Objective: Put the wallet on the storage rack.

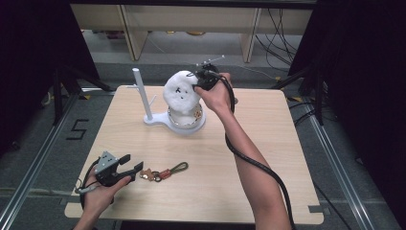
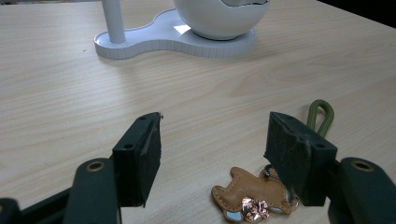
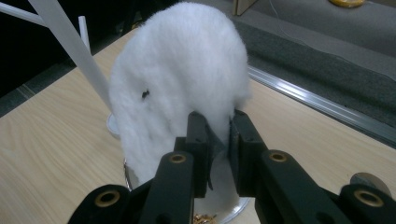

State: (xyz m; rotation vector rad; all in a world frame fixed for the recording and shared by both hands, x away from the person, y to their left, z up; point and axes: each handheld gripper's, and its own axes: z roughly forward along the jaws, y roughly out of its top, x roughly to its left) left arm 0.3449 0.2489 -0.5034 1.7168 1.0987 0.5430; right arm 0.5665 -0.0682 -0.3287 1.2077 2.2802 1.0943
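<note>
Right gripper (image 3: 219,140): jaws nearly closed, pinching a fold at the lower edge of the white fluffy cover (image 3: 180,74). In the high view the right gripper (image 1: 205,79) sits at the cover's (image 1: 181,91) upper right side, held up above the table by the right hand (image 1: 215,96). Small black marks show on the cover's fleece.

The cover hangs over the white bowl (image 1: 186,120), draped down across its top; the bowl's rim and some gold-coloured bits inside show beneath the cover's lower edge. The bowl sits on one end of a white stand base (image 2: 173,39); a white post (image 1: 142,93) with short side pegs rises from the other end, just beside the cover.

Left gripper (image 2: 212,154): jaws spread wide, holding nothing, low over the table (image 2: 70,93). In the high view the left gripper (image 1: 125,165) is near the front left, well apart from the stand, held by the left hand (image 1: 103,191).

The keychain (image 1: 163,172) lies flat on the table just beyond the left jaw tips: a brown leather bear charm (image 2: 254,193) with a shiny ornament partly behind the right-side jaw, and a green cord loop (image 2: 321,114) farther off. Can't tell whether the jaw touches the charm.
</note>
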